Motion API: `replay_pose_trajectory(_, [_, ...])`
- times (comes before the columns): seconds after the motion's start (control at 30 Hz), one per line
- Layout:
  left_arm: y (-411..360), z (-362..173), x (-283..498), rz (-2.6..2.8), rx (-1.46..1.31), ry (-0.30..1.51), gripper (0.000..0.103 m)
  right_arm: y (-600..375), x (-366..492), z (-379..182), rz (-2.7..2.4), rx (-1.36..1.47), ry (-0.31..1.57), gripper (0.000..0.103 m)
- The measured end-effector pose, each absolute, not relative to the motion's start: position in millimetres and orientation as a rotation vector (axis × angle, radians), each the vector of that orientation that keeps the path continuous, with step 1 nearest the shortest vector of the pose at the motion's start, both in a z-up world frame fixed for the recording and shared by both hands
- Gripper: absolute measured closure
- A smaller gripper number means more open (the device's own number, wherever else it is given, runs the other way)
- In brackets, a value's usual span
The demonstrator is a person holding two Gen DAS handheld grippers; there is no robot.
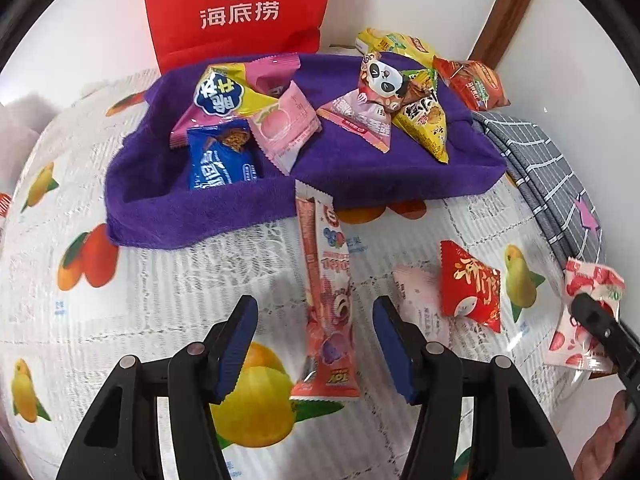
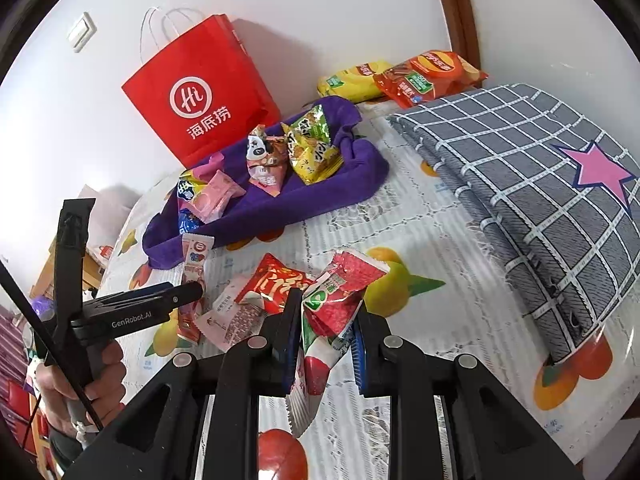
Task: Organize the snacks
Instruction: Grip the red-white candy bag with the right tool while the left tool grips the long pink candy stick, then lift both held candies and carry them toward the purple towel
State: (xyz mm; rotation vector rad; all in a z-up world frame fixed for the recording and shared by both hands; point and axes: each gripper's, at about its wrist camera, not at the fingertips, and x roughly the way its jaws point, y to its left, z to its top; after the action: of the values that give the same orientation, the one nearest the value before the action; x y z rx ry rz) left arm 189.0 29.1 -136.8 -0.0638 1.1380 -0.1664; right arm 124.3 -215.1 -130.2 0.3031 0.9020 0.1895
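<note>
Two risks from here, one per gripper. My right gripper point(image 2: 326, 344) is clamped on the strawberry pack point(image 2: 340, 300), but the pads bite only its lower crinkled part; most of the pack sticks out past the tips and the tail hangs loose below. Film that slick could slide out on the way to the purple tray point(image 2: 360, 184), or the dangling tail could drag the red pack point(image 2: 276, 284) lying just beside it. My left gripper point(image 1: 316, 344) stands apart, one finger on each side of the pink stick point(image 1: 328, 296), neither pad touching it as far as I can see. The stick lies flat on the desk point(image 1: 140, 300), its far end touching the tray's front wall. Flat film on a lace cloth is a bad pick: closing too high gets nothing, closing too low could snag the cloth and pull it, shifting the white pack point(image 1: 420, 304) and the red pack nearby. The stick is also long, so a grip near one end would likely let it droop and catch the tray wall. Both grippers work close together here, so a clash on the way in is possible. The tray is already crowded on both sides.
</note>
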Motion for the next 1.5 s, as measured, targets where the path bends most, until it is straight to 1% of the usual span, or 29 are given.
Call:
replay_pose_trajectory(0.23, [14.3,-145.4,190.9,-0.165,-0.02,1.122,0.047,-222.7,126.7,-135.4,0.192,0.32,0.91,0.08])
replay_pose_trajectory(0.3, [12.9,-148.5,191.8,-0.164,-0.017,1.125,0.051,-223.5,127.6,-136.8,0.195,0.323,0.911,0.081])
replay_pose_trajectory(0.37, [10.7,-149.9,192.8,-0.171,-0.014,1.122,0.052,-223.3,128.2,-137.8,0.199,0.323,0.913,0.081])
replay_pose_trajectory(0.43, [10.2,-151.3,193.7,-0.169,-0.007,1.12,0.055,-224.1,127.9,-138.4,0.208,0.333,0.908,0.081])
replay_pose_trajectory(0.47, [10.2,-152.1,194.4,-0.165,-0.005,1.122,0.059,-224.9,127.8,-138.3,0.211,0.336,0.907,0.081])
replay_pose_trajectory(0.67, [12.1,-153.2,196.1,-0.162,-0.006,1.122,0.067,-227.4,127.1,-137.0,0.218,0.342,0.902,0.081])
replay_pose_trajectory(0.83, [13.0,-151.7,198.0,-0.179,-0.012,1.121,0.079,-227.5,125.7,-135.6,0.217,0.336,0.899,0.081])
replay_pose_trajectory(0.97, [18.2,-148.8,195.9,-0.187,-0.036,1.12,0.083,-226.8,124.4,-132.3,0.219,0.332,0.896,0.081])
replay_pose_trajectory(1.2, [25.2,-134.3,186.3,-0.2,-0.04,1.092,0.084,-220.0,122.3,-121.9,0.226,0.31,0.88,0.081])
replay_pose_trajectory(1.5, [42.2,-98.7,175.5,-0.186,-0.066,1.03,0.084,-203.3,125.8,-93.3,0.244,0.256,0.833,0.081])
